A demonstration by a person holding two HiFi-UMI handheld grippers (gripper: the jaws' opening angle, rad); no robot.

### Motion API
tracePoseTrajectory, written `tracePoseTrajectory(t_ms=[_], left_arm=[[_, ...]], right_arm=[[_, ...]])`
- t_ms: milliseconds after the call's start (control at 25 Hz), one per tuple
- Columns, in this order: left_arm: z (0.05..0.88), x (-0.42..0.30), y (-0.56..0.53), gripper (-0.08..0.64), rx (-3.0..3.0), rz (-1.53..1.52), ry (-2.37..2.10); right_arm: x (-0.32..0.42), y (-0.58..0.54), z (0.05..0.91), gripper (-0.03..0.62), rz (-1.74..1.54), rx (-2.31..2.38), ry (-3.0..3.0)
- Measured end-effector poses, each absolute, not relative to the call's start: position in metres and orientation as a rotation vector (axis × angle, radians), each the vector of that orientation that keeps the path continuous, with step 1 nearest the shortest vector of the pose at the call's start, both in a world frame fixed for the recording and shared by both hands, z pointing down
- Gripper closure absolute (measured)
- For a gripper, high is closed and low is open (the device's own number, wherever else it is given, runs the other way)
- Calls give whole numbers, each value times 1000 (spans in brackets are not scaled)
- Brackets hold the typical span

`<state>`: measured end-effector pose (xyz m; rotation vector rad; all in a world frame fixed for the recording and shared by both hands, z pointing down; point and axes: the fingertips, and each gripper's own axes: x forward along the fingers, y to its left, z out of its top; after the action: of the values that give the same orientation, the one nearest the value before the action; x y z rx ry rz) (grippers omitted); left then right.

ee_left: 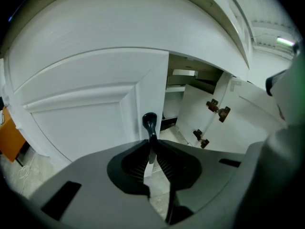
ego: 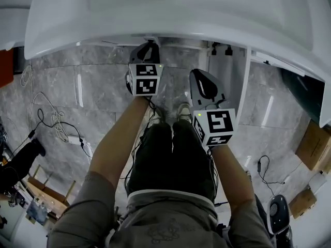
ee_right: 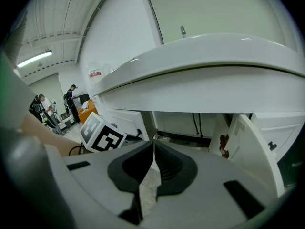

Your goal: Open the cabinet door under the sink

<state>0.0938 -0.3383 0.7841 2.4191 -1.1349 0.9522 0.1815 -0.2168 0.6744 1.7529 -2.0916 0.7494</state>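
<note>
A white cabinet stands under the white sink [ego: 170, 14]. Its left door [ee_left: 90, 109] is closed or nearly so and carries a black knob [ee_left: 149, 120] at its right edge. My left gripper [ee_left: 151, 144] is shut on the thin stem of that knob, with the knob's head sticking out above the fingertips. In the head view the left gripper [ego: 150, 45] reaches under the sink rim. The right door [ee_left: 209, 123] stands swung open, its brown hinges [ee_left: 218, 109] showing. My right gripper [ee_right: 153, 144] hangs shut and empty in front of the opening, apart from both doors.
Dark pipes [ee_right: 196, 123] run down inside the open cabinet. The person's legs and shoes [ego: 170, 112] stand on the grey marble floor between the grippers. Cables [ego: 51, 118] lie at the left, a cardboard box [ego: 315, 146] at the right. People stand far off [ee_right: 71, 99].
</note>
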Motion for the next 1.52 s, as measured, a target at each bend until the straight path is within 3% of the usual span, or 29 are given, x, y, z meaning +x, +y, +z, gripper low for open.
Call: tracePoseTrajectory(t_ms=[760,1520], left_arm=[[786,7,-239,500,2475,983,-984],[788,-166,-201,508,2258,887,-1251]], right_arm=[[85,-186,673,557,724,1456,-2135],[-60,-186,677,557,678,1085,-2283]])
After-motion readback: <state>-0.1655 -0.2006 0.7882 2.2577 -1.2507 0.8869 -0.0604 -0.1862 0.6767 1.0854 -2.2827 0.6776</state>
